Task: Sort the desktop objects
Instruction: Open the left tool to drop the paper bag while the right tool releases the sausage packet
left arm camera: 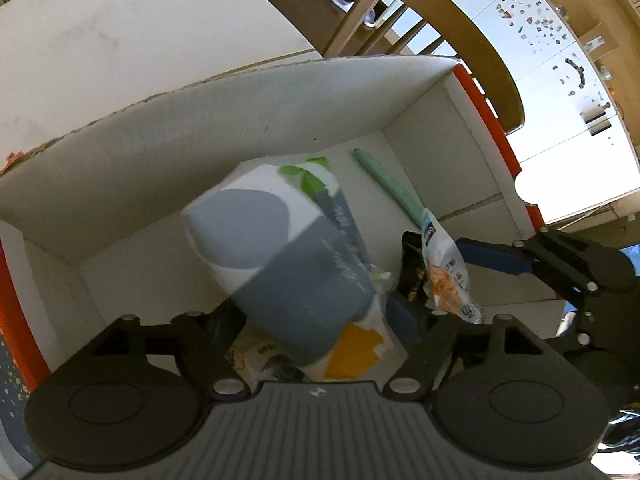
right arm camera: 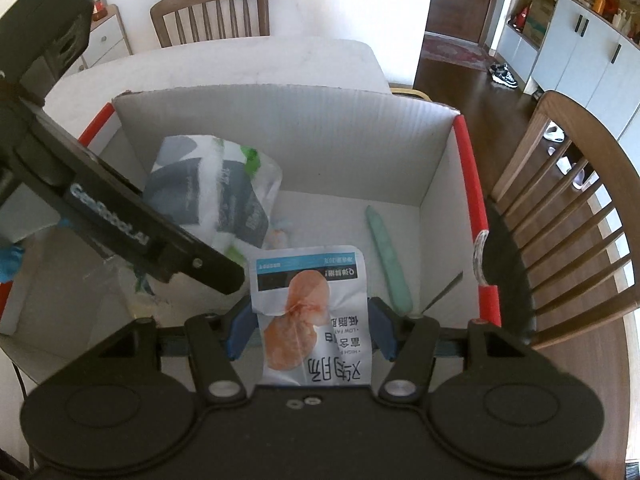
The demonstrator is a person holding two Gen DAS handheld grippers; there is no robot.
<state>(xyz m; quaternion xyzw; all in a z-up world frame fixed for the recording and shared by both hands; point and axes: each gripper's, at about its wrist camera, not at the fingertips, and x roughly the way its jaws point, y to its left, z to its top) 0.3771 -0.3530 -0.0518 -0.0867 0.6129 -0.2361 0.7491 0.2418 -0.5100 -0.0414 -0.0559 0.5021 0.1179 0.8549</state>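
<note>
Nearest in the right wrist view we see the right gripper (right arm camera: 310, 326) clamped on a white snack pouch (right arm camera: 310, 312) with an orange food picture, blue pads pressing both its edges, held above the open box (right arm camera: 280, 128). In the left wrist view we see the left gripper (left arm camera: 316, 322) with jaws wide apart; the blurred grey-and-white tissue pack (left arm camera: 280, 252) sits between them, not pinched, inside the box. Beyond, we note a mint-green pen (right arm camera: 388, 256) lying flat on the box floor near the right wall. The box stands on a white table (right arm camera: 240, 64); wooden chairs (right arm camera: 210, 12) stand behind and beside.
</note>
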